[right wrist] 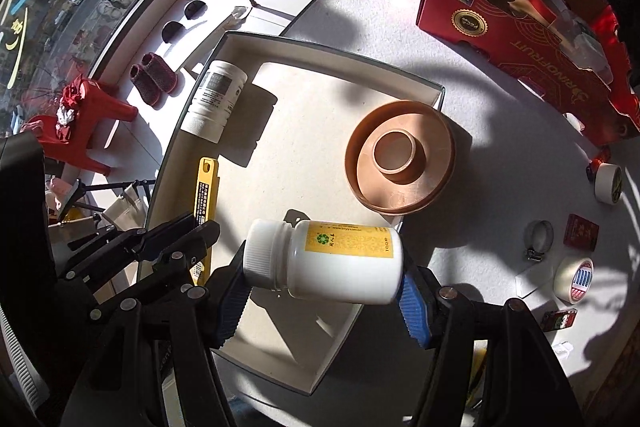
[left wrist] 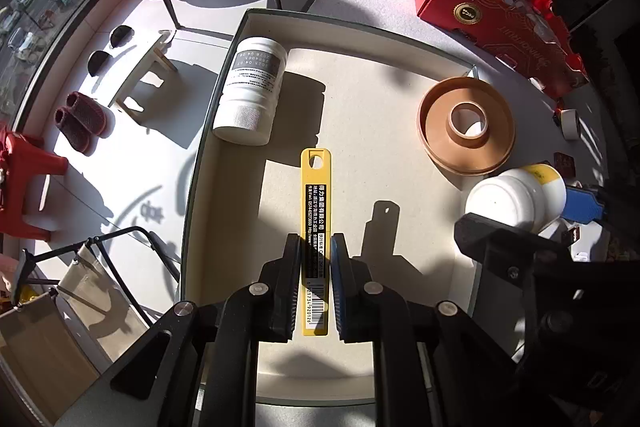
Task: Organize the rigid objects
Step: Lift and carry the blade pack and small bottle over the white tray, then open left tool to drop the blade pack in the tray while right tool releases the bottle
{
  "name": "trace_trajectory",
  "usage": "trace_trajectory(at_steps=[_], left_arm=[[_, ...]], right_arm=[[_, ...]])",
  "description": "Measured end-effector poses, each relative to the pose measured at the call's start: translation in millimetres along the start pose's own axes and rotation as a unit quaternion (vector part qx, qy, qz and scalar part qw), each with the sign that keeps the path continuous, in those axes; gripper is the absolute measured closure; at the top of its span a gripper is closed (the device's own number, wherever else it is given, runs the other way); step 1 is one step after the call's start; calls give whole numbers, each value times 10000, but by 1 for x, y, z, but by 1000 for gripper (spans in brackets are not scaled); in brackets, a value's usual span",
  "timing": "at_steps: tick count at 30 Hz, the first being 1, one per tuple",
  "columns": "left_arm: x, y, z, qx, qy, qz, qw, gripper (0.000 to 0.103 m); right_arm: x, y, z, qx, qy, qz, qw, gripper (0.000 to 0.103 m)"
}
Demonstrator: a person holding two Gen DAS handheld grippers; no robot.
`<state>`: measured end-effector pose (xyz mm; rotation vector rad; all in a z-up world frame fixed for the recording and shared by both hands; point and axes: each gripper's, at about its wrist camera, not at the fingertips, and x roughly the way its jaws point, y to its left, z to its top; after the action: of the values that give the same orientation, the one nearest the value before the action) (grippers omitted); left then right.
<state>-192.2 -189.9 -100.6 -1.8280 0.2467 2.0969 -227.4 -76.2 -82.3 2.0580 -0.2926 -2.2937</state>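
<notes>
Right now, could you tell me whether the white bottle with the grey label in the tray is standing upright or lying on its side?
Lying on its side. The grey-label bottle rests lengthwise on the tray floor by the left wall, its ribbed cap pointing sideways.

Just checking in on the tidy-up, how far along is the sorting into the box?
Done: a grey-labelled bottle lies in the shallow box.

In hand: left hand-held gripper grips the yellow blade case; right hand-held gripper grips the yellow-labelled bottle.

Left: tape rolls, hose clamp on the table.

Left hand-held gripper point(left wrist: 316, 255) clamped, pointing down; right hand-held gripper point(right wrist: 324, 291) gripping.
</notes>
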Motion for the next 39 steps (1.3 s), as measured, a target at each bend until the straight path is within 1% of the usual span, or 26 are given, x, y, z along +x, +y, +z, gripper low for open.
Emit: trace_trajectory(at_steps=[12, 23, 24, 25, 26, 27, 28, 31, 32, 33, 34, 36, 39], left_arm=[[13, 0, 2, 16, 147, 47, 9999, 88], [29, -7, 3, 209, 258, 213, 9992, 87], [29, -9, 2, 261, 262, 225, 9991, 83], [29, -10, 2, 308, 272, 249, 9988, 77], [29, -11, 1, 327, 249, 298, 9987, 53], [27, -11, 0, 324, 220, 317, 9987, 26], [26, -10, -1, 295, 217, 289, 9989, 18], [26, -8, -1, 220, 282, 328, 9988, 9], [25, -7, -2, 169, 259, 314, 9990, 0], [22, -5, -2, 80, 200, 289, 9994, 0], [20, -3, -2, 39, 201, 310, 9993, 0], [16, -2, -2, 0, 142, 324, 9994, 0], [9, -6, -4, 84, 167, 294, 9994, 0]], right_arm=[[14, -3, 3, 101, 131, 37, 9999, 37], [31, -8, 4, 170, 254, 27, 9995, 37], [31, -9, 4, 191, 249, 58, 9995, 37], [31, -10, 3, 209, 254, 94, 9994, 37], [31, -10, 3, 221, 273, 125, 9993, 33], [30, -11, 2, 231, 270, 123, 9993, 27], [28, -12, 1, 246, 234, 81, 9994, 17], [18, -14, 0, 237, 95, 31, 9997, 16], [13, -15, -1, 230, 57, -24, 9997, 7], [9, -17, -3, 226, -2, -99, 9997, 3], [3, -19, -6, 234, -117, -88, 9996, 1], [-9, -26, -15, 322, -266, -27, 9991, 1], [-20, -42, -37, 603, -288, 125, 9977, 1]])
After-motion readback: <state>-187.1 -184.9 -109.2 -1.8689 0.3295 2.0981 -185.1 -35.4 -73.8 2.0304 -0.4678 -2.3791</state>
